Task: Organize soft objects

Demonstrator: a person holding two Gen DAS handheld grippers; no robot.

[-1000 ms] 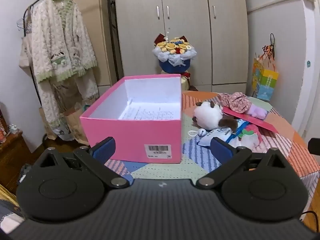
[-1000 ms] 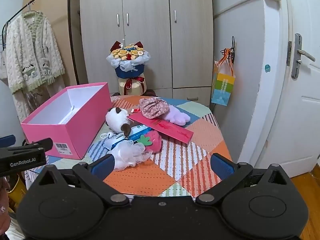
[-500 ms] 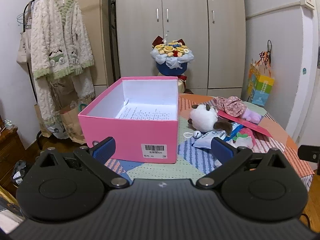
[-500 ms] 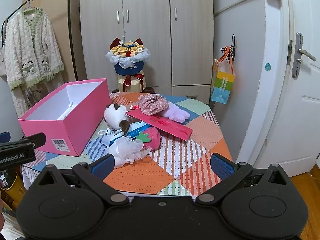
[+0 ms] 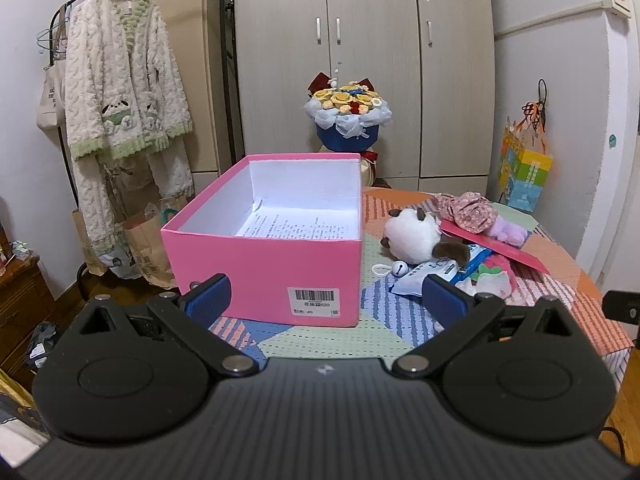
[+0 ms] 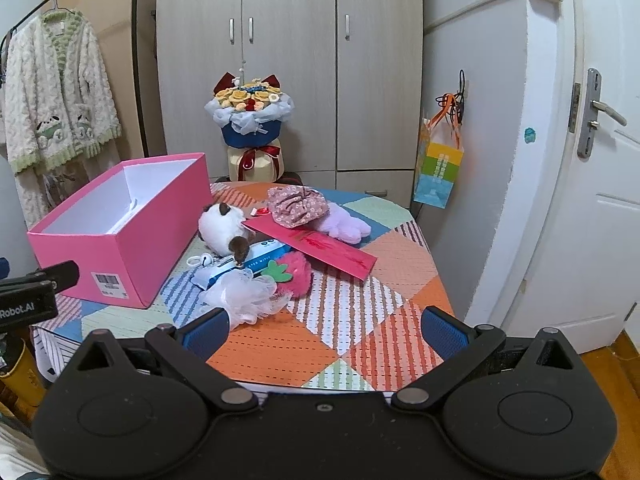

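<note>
One patchwork-clothed table (image 6: 360, 344) before grey wardrobe (image 6: 288, 60)

The left gripper (image 6: 24, 306) body reads "Robot.AI", its start cut off.

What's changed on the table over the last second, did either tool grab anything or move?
Nothing was grabbed or let go. Both the left tool and the right tool stay open and empty; their views only shifted slightly, as if backing off and levelling. The pink box, white plush, mesh puff and red envelope lie where they were.
</note>
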